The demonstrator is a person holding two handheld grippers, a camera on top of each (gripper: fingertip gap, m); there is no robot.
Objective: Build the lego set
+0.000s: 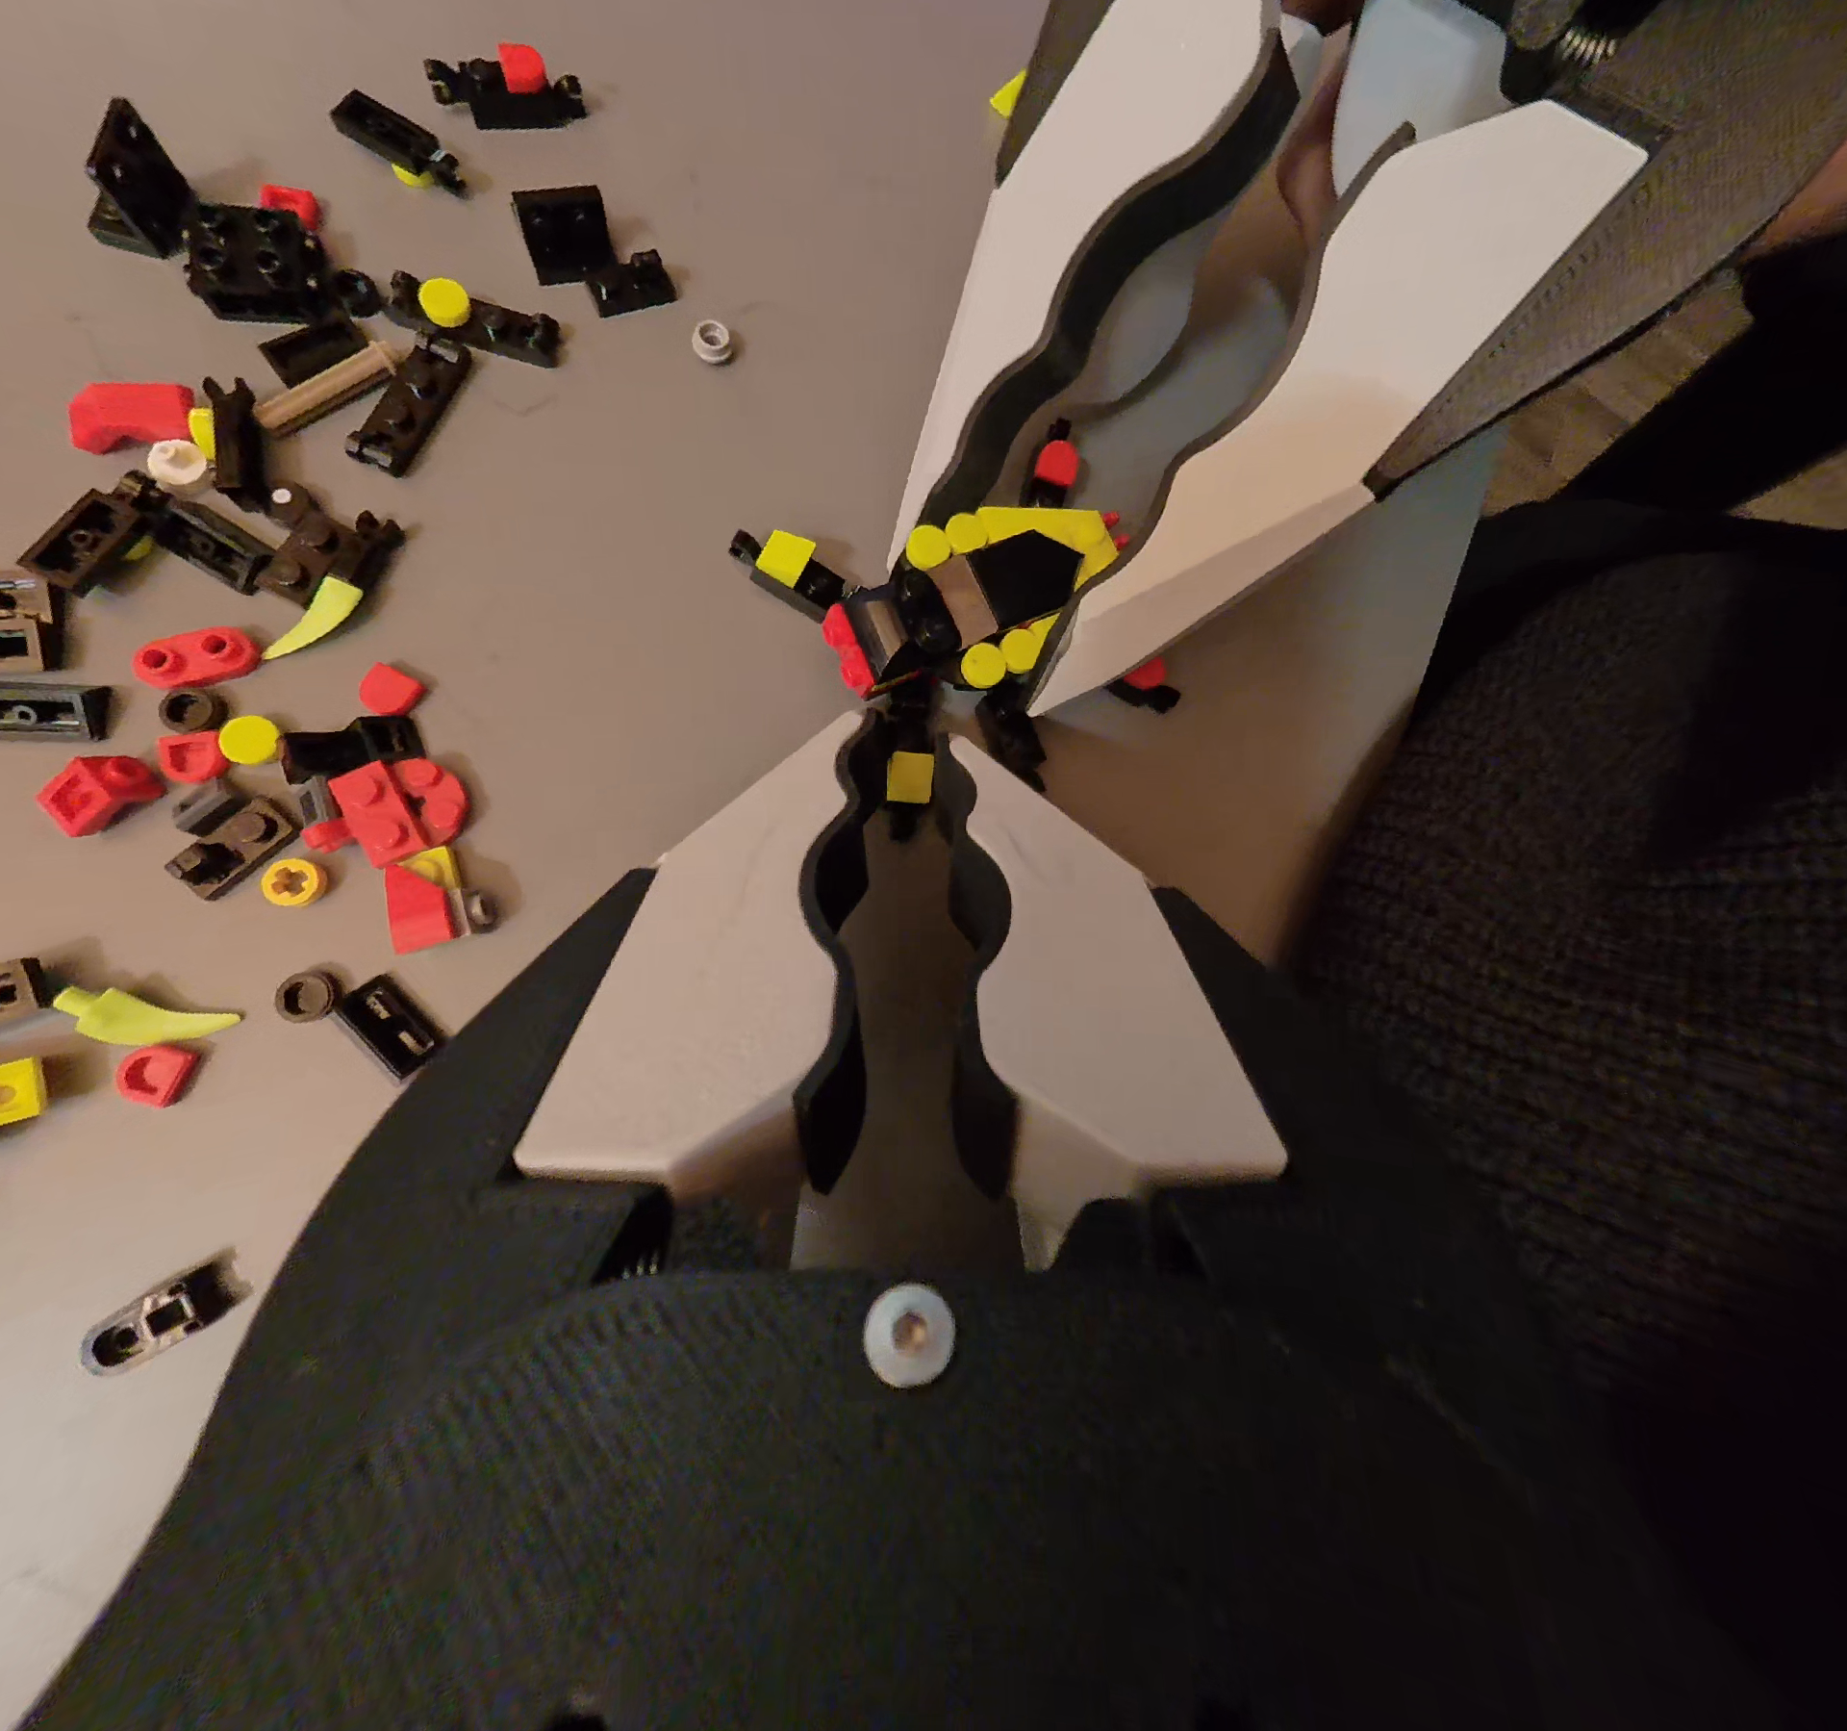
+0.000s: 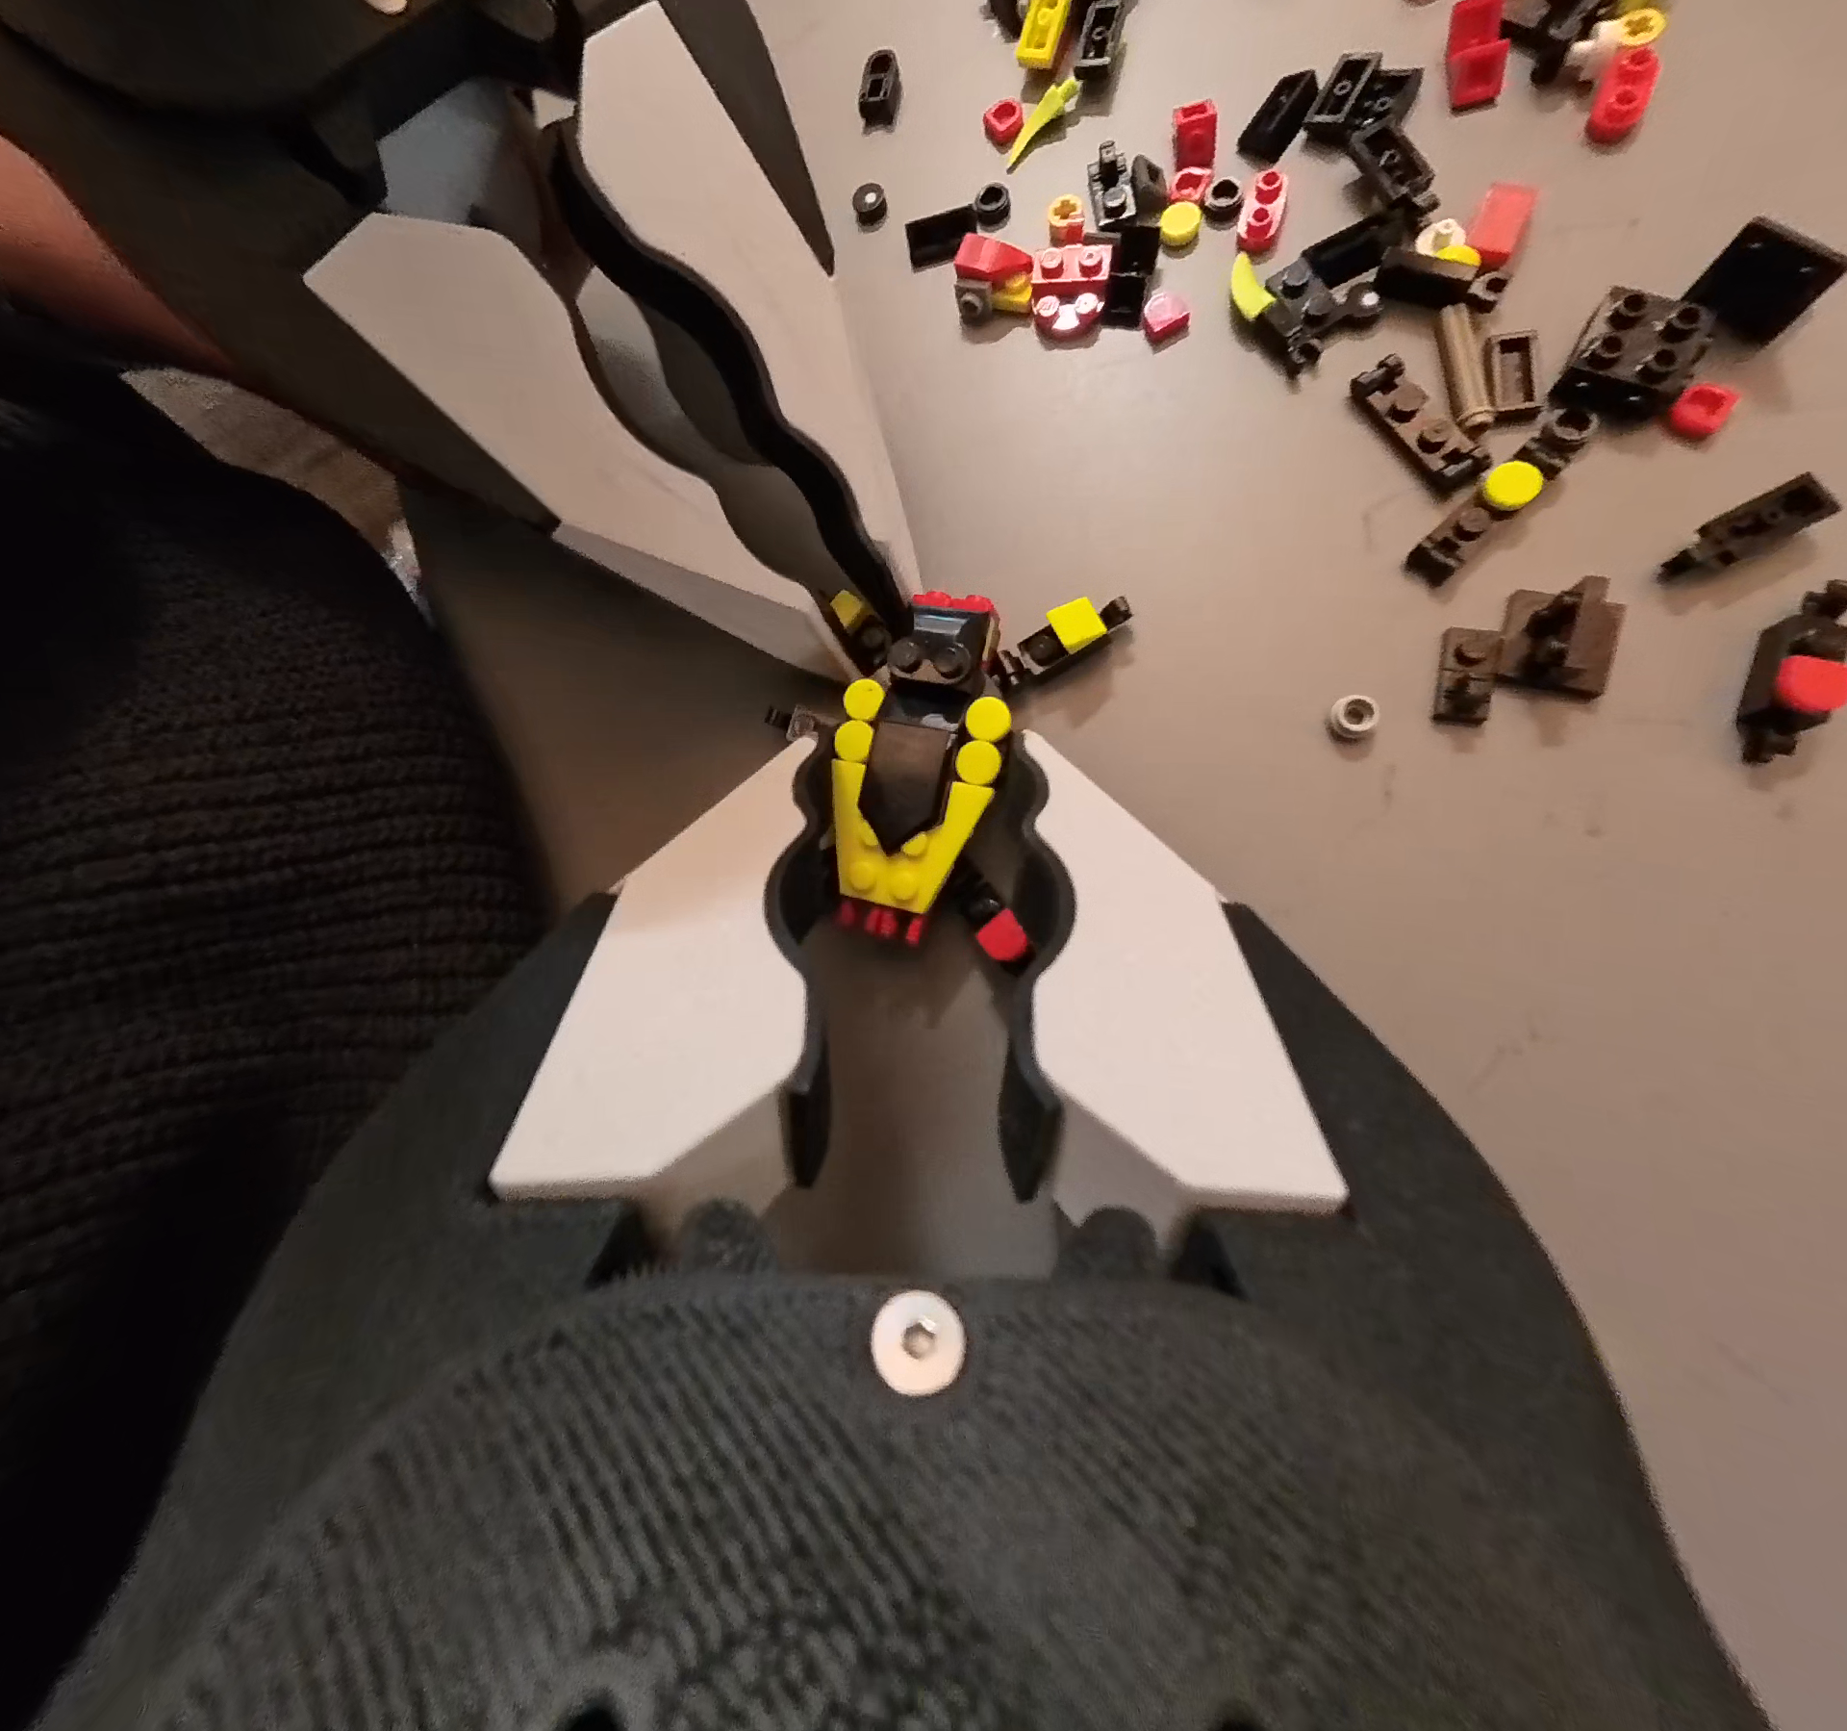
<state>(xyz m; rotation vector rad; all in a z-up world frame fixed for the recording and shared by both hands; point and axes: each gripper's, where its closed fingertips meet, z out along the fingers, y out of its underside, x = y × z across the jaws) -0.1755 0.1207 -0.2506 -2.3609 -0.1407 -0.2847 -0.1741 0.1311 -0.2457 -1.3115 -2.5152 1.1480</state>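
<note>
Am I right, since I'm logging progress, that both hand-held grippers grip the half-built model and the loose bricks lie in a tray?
Not quite. The left hand-held gripper and right hand-held gripper do grip the half-built model, but the loose bricks lie bare on the grey table, no tray, as the left wrist view shows.

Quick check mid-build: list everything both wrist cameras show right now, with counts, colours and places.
Part-built yellow, black and red lego model: one, gripped between both grippers, above the grey table.
Loose lego pieces: dozens, black, red, yellow, lime; exact count unclear; scattered on the table.
Small grey round stud: one, lying alone near the model.
Black knitted fabric: beside the table edge.
Right gripper: white fingers, black pads, shut on the model's body.
Left gripper: same build, shut on a black leg with a yellow tile.
</note>
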